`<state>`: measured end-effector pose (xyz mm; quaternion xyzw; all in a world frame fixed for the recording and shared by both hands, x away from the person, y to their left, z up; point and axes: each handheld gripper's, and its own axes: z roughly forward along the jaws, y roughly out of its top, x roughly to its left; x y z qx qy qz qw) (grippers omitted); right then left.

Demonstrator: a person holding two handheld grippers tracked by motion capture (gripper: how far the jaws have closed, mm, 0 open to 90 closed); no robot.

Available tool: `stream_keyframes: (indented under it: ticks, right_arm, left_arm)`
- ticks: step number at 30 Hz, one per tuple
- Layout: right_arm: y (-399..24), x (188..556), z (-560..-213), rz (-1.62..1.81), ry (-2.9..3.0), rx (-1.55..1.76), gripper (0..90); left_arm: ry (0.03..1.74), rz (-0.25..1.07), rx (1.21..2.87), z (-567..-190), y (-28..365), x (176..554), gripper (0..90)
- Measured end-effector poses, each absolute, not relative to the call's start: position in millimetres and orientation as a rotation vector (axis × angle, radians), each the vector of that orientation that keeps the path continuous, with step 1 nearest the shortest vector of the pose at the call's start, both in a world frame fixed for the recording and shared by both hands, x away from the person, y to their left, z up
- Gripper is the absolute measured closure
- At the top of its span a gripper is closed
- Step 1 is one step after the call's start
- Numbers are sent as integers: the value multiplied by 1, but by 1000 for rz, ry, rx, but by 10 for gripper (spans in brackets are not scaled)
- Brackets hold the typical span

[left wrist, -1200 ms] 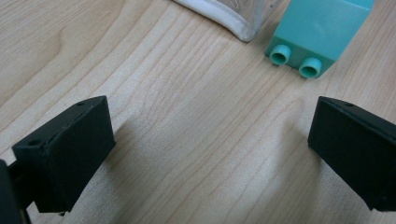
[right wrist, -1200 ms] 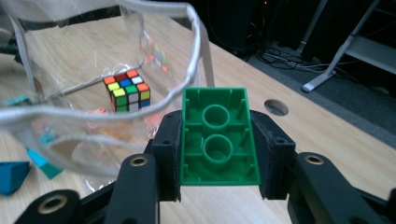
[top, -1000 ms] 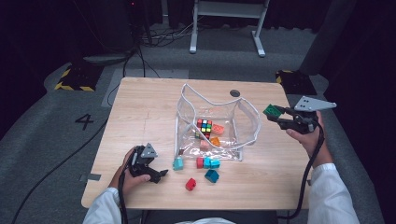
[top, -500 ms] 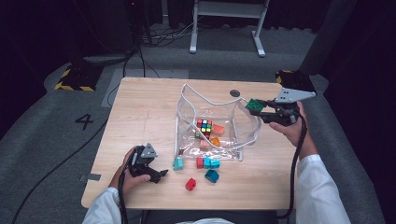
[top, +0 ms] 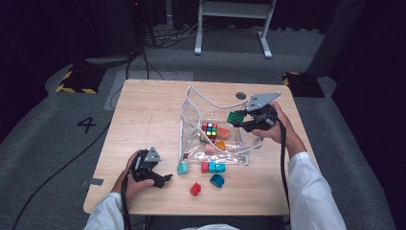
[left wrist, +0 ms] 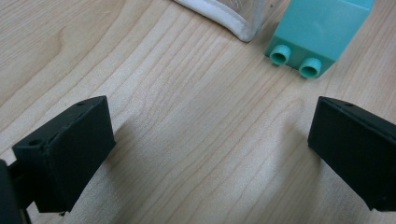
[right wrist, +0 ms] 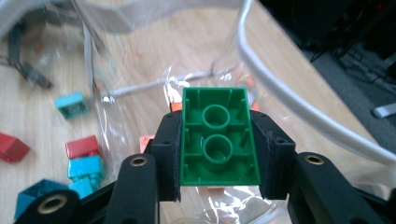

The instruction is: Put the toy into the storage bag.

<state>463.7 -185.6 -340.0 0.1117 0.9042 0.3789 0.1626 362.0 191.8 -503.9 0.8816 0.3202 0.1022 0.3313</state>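
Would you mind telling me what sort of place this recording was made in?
Probably a lab or studio set up for recording. A lone wooden table stands on grey carpet with dark surroundings, a number 4 is marked on the floor, and yellow-black hazard tape edges a floor piece.

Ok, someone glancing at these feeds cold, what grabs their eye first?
Probably the green brick clamped in the right claw, held over the open clear bag mid-table, where a colour-cube puzzle and orange pieces already sit. Next, the loose teal and red bricks on the wood in front of the bag, with the left claw open beside a teal brick.
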Motion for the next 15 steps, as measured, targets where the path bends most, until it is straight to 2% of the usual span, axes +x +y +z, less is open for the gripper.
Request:
stream_keyframes:
  ticks: [15]
  right_arm:
    - [-163,479,-350,643,2738,302,588]
  left_arm:
    - [837,267,2303,-504,192,362,4]
